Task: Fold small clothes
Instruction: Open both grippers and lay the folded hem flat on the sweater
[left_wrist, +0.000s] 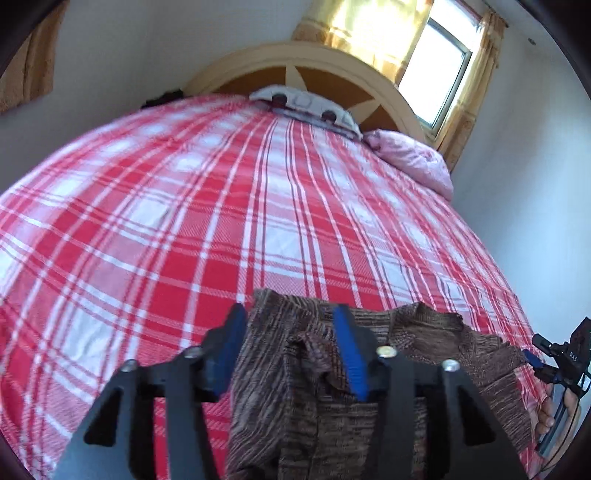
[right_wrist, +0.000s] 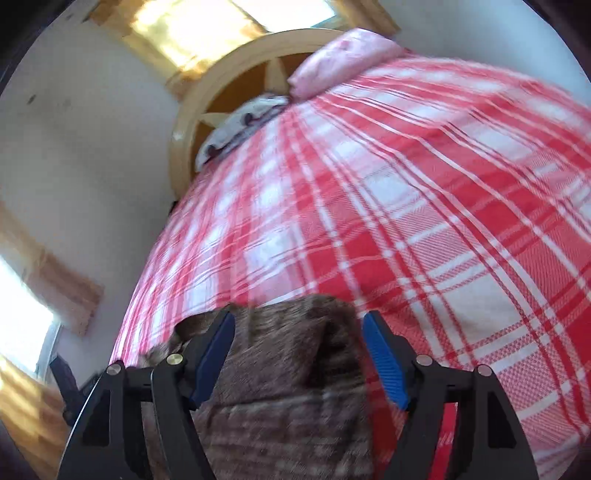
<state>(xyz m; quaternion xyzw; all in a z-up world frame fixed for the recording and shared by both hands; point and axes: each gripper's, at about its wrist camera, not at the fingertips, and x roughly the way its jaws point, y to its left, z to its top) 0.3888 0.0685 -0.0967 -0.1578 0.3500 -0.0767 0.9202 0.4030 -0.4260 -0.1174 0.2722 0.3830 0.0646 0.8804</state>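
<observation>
A brown striped knit garment (left_wrist: 424, 339) lies rumpled at the near edge of the bed. My left gripper (left_wrist: 291, 328) is open, its blue-padded fingers straddling the garment's left part. In the right wrist view the same garment (right_wrist: 288, 369) shows blurred between the fingers of my right gripper (right_wrist: 299, 339), which is open over it. The right gripper also shows at the far right of the left wrist view (left_wrist: 561, 354), held in a hand, beside the garment's right end.
The bed is covered by a red and white plaid sheet (left_wrist: 221, 206). A pink pillow (left_wrist: 413, 162) and a patterned white pillow (left_wrist: 306, 103) lie by the wooden headboard (left_wrist: 317, 59). A window (left_wrist: 432, 66) with yellow curtains is behind it.
</observation>
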